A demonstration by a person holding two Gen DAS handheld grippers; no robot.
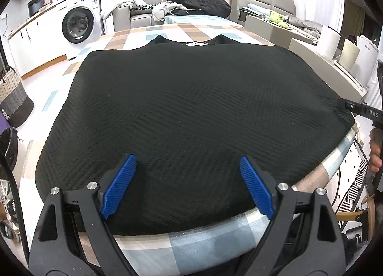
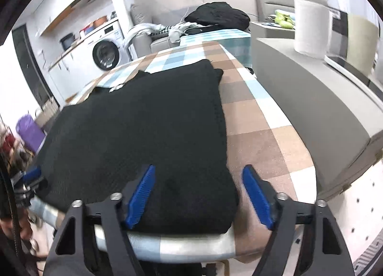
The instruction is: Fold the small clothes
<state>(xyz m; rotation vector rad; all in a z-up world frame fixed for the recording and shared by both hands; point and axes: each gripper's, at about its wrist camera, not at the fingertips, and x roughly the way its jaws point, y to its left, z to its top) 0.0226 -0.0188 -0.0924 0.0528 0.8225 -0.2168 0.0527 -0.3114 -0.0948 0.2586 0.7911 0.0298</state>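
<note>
A lived-in home: washing machine (image 1: 79, 23) under a counter, grey sofa (image 1: 134, 13) with strewn clothes, woven laundry basket (image 1: 13, 99).

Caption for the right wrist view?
Right gripper, open, straddles the near right corner of a black garment on the checked table.

Garment: black knitted top (image 1: 191, 108), ribbed in diagonal chevron lines; small white label at the neck.
Table covering: checked cloth (image 1: 182, 245) in pale blue, white, tan and brown squares.
Left gripper (image 1: 188, 186): matte black frame, silver pivot screws, bright blue cross-hatched pads.
Right gripper (image 2: 198, 195): same black frame with blue textured pads.
Washing machine (image 1: 81, 20): white casing, dark round door.
Basket (image 1: 13, 99): woven, cream upper band, grey middle, black base.
Heap on the far sofa (image 1: 201, 1): black fabric.
Side counter (image 2: 318, 99): plain grey top.
</note>
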